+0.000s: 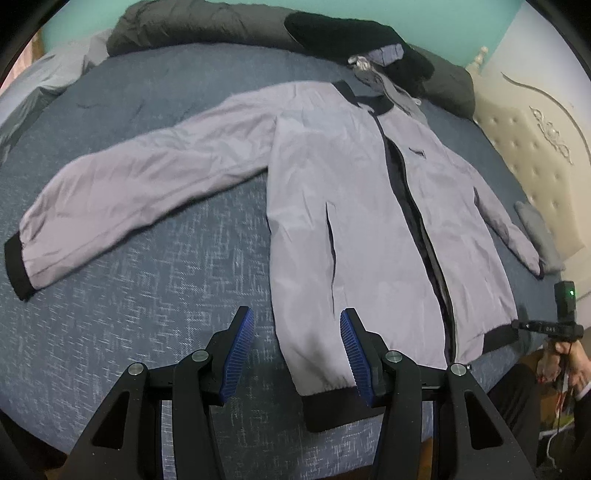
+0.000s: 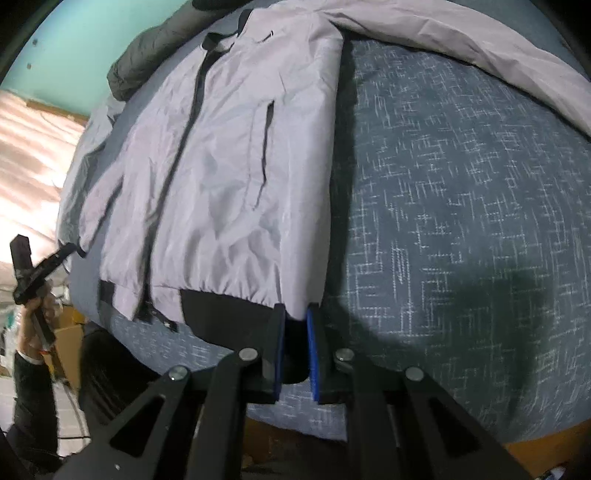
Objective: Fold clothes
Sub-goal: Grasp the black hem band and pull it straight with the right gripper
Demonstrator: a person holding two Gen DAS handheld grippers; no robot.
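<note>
A light grey jacket (image 1: 332, 184) with a black collar and a black hem band (image 1: 332, 406) lies front-up on the blue patterned bedspread (image 1: 147, 314). One sleeve (image 1: 129, 192) stretches out to the left. My left gripper (image 1: 297, 328) is open and hovers over the near hem corner, with one blue pad on the fabric and the other over the bedspread. In the right wrist view the jacket (image 2: 221, 166) fills the upper left. My right gripper (image 2: 295, 325) is nearly closed, pinching the corner of the hem band (image 2: 229, 314).
Dark padded garments (image 1: 203, 29) and a black fleecy one (image 1: 351, 37) are piled along the far side. A cream tufted headboard (image 1: 535, 147) stands on the right. A hand holds a black device (image 1: 561, 325) beside the bed, also seen as a black device (image 2: 29, 266). The bed's edge runs just below both grippers.
</note>
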